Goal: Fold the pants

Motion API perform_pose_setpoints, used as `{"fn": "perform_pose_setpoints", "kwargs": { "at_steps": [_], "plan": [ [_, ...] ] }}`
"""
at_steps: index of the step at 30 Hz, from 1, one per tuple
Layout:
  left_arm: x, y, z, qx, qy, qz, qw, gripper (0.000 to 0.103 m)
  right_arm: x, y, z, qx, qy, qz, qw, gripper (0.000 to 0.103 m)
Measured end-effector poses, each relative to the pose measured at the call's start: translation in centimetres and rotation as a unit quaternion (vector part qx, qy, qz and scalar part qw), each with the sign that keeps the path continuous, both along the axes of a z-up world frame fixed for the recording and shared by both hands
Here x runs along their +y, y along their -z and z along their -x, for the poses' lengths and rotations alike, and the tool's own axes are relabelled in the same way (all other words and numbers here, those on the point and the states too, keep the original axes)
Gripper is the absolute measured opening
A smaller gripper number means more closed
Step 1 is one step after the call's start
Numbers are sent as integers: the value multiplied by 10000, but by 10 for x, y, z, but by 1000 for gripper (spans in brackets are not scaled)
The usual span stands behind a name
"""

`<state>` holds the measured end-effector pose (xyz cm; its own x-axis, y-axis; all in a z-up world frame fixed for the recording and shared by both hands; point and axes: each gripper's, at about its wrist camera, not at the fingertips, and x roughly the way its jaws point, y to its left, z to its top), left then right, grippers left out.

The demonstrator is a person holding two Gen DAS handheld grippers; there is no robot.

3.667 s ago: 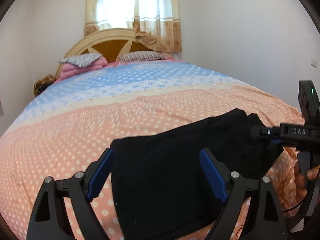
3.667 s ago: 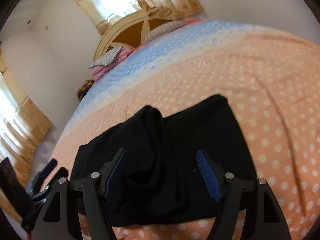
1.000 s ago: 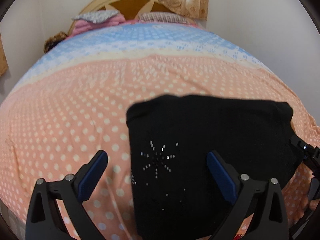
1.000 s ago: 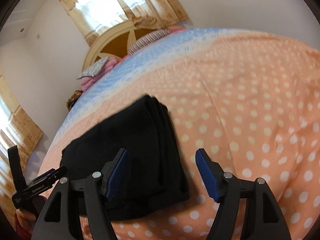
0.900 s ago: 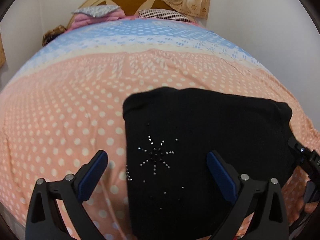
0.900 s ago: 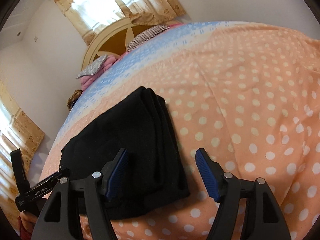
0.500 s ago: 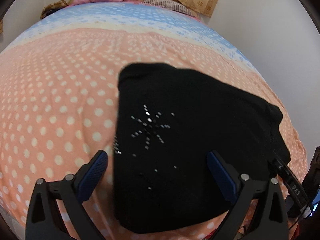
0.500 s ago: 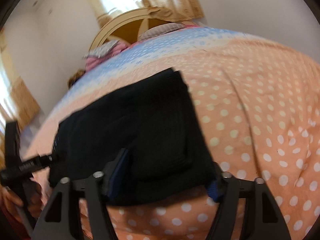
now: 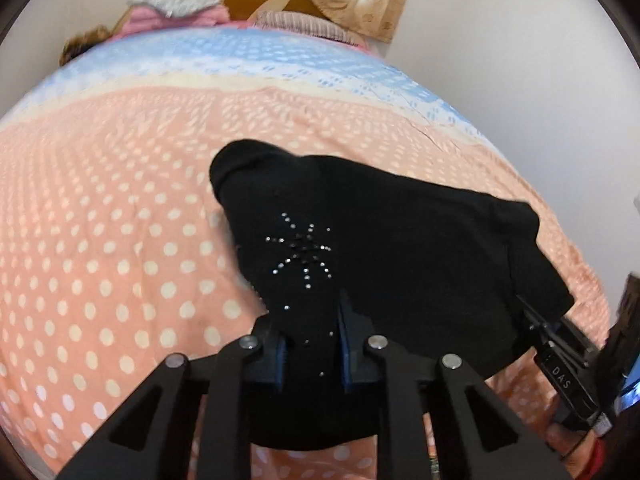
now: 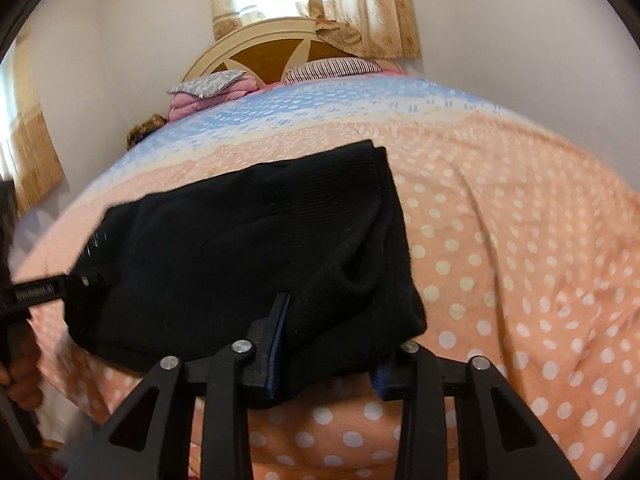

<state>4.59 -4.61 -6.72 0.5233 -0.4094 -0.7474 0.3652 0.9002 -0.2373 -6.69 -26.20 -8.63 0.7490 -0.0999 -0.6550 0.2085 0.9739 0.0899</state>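
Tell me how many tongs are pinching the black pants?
2. The left tongs pinch the near edge of the black pants below the sparkly star. The right tongs pinch the other near corner.

A home bedroom: bed [image 10: 520,240], headboard [image 10: 264,52], curtains [image 10: 312,0].

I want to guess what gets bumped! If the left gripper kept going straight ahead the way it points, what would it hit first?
Probably the black pants themselves: the left gripper is already shut on their near edge, so more of the folded cloth lies right ahead. Past that comes the dotted bedspread, though depth is hard to judge.
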Motion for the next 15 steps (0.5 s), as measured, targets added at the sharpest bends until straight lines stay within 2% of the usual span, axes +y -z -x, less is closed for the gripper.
{"fn": "perform_pose_setpoints", "kwargs": {
  "at_steps": [2,4,8,15],
  "plan": [
    [-4,-1,3,-161,62,-145,9997,20,11,-4,0,12,-48,360,9993,29],
    [-5,-2,2,-173,68,-130,9997,19,15,-7,1,-13,-65,447,9990,28],
    [2,-13,-1,-251,70,-78,9996,19,1,-18,4,-148,42,-99,9998,27],
    [4,-35,1,-708,80,-308,9970,19,11,-42,10,-440,-34,-179,9989,27]
  ]
}}
